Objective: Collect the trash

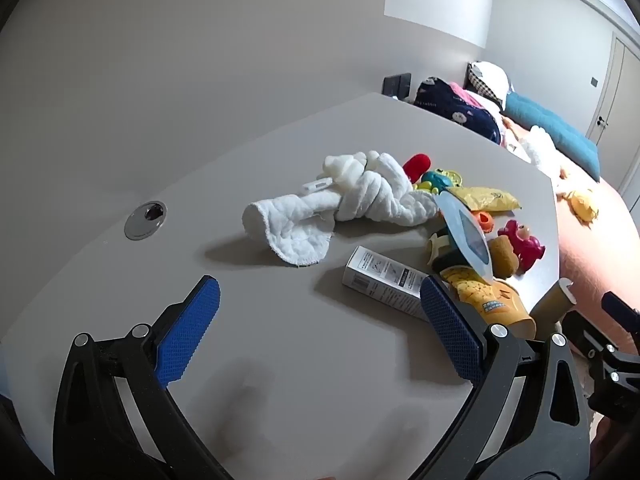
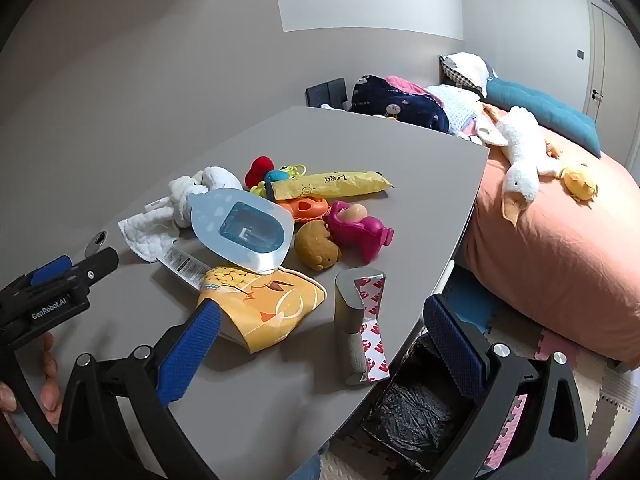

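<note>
Grey table, yellow wrapper lying lengthwise left-right

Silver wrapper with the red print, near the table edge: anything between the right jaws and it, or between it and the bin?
Nothing visible. The silver wrapper stands alone ahead of the open right gripper, beside the yellow snack bag. The black-lined bin sits below the table edge, open.

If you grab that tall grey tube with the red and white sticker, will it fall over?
Probably. The tube stands upright and narrow near the table edge, so a nudge could tip it. It looks like hollow cardboard, likely light. Its loose sticker strip may flap.
</note>
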Tool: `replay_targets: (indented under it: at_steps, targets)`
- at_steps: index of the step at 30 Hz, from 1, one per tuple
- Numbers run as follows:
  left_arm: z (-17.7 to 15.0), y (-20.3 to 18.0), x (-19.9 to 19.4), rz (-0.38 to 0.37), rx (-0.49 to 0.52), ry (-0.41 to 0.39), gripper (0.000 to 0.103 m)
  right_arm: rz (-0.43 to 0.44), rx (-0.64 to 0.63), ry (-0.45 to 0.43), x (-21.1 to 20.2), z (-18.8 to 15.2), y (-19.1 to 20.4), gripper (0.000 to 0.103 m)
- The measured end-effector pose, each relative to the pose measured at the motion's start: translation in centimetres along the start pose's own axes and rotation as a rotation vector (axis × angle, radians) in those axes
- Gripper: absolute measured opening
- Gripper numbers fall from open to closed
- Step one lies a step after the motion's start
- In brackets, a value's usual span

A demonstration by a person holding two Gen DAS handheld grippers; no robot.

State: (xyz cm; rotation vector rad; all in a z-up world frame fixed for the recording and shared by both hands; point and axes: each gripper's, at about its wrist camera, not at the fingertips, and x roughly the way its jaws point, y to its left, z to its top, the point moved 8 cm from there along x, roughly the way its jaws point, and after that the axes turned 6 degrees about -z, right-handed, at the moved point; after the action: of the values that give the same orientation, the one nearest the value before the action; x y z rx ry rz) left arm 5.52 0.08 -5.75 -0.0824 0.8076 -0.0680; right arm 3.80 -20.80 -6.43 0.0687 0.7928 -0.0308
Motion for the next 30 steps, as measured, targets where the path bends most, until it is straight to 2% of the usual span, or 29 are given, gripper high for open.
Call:
replay_targets:
  at_steps: [8,11,30]
  targets:
    - [0.9,-0.6,-0.6,0.006,0.005,-0.011,0.097,-0.012,-0.005,-0.003,-0.1,0.0,-0.1,0.101]
    - [0.4,-0.1,-0.7,-0.012,0.007,-0.027,0.097,-0.011,-0.006,-0.004,-0.1,0.0,0.0,0.101]
    - [0.3,-0.4,-1.4,-0.004,0.013,-0.031,0.097,-0.011,0.003,-0.006,-0.5,0.0,-0.6,0.101]
